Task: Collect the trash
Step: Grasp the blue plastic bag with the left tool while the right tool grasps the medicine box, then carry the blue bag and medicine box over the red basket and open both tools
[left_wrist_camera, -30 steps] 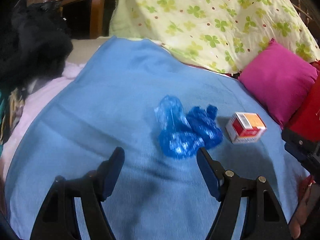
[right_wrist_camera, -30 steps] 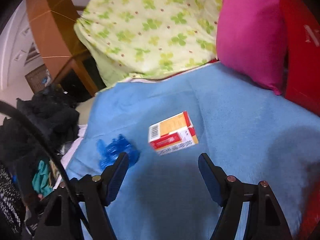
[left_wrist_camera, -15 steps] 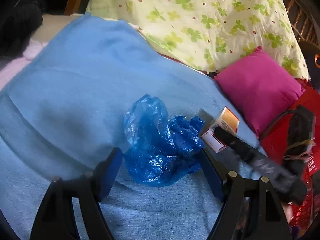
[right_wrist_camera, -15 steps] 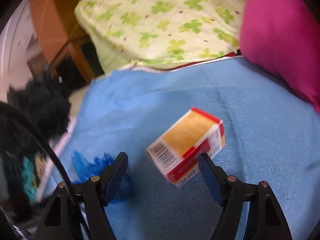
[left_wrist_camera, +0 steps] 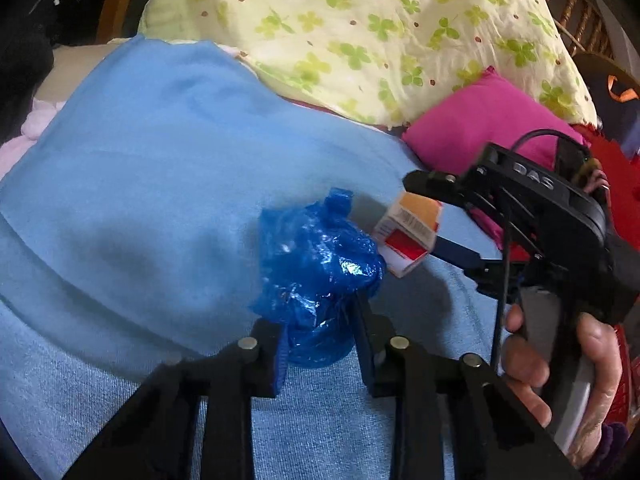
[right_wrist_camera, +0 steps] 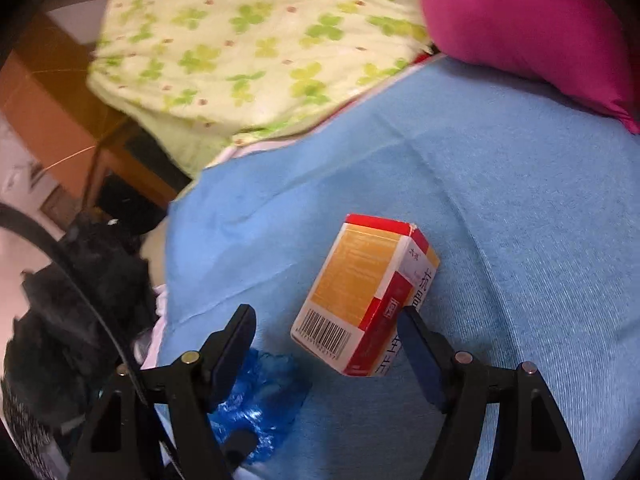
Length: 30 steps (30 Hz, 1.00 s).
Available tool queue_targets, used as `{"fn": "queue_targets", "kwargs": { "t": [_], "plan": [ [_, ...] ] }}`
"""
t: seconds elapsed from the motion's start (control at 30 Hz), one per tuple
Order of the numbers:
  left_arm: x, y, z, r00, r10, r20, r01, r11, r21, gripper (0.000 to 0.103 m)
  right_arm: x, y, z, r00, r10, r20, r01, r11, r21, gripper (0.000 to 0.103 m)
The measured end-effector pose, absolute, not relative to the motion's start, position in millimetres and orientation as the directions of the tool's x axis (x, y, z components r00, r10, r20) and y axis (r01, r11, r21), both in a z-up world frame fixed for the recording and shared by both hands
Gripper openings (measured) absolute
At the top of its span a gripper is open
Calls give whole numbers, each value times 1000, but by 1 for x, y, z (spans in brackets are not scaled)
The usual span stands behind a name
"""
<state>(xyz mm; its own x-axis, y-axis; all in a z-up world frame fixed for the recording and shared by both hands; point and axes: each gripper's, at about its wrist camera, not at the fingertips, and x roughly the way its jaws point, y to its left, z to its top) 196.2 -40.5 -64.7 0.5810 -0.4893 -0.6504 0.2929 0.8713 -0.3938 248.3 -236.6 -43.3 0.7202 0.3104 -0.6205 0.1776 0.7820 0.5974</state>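
A bedroom in a home. A bed spread with a blue blanket (left_wrist_camera: 152,184), soft and creased. At its far side, a heaped quilt (left_wrist_camera: 384,28) in pale yellow with green clover print, and a magenta pillow (left_wrist_camera: 476,128) leaning beside it. Past the bed's edge, brown wooden furniture (right_wrist_camera: 52,120) and a dark pile of clothes (right_wrist_camera: 80,292). Carved wooden spindles (left_wrist_camera: 576,12) behind the quilt, like a headboard or chair back. Red fabric (left_wrist_camera: 624,192) by the pillow. Dim indoor light, cluttered and lived-in.
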Motion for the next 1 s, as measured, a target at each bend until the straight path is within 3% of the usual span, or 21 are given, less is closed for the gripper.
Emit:
{"fn": "queue_targets", "kwargs": {
  "t": [0.2, 0.27, 0.5, 0.73, 1.0],
  "plan": [
    [191, -34, -62, 592, -481, -647, 299, 876, -379, 25, 271, -228, -49, 681, 211, -702, 286, 805, 519, 76],
    [189, -33, -61, 593, -479, -647, 301, 877, -374, 24, 280, -226, -57, 658, 208, -724, 291, 816, 499, 70],
    [177, -30, -43, 621, -478, -621, 309, 878, -366, 20, 266, -224, -51, 679, 189, -710, 220, 869, 442, 61],
    [145, -27, -19, 660, -459, -595, 338, 888, -310, 18, 215, -234, -43, 688, 194, -699, 179, 888, 423, 61],
    [99, -14, 7, 697, -498, -516, 366, 866, -341, 18, 145, -234, -14, 739, 186, -648, 129, 905, 406, 61]
  ]
}}
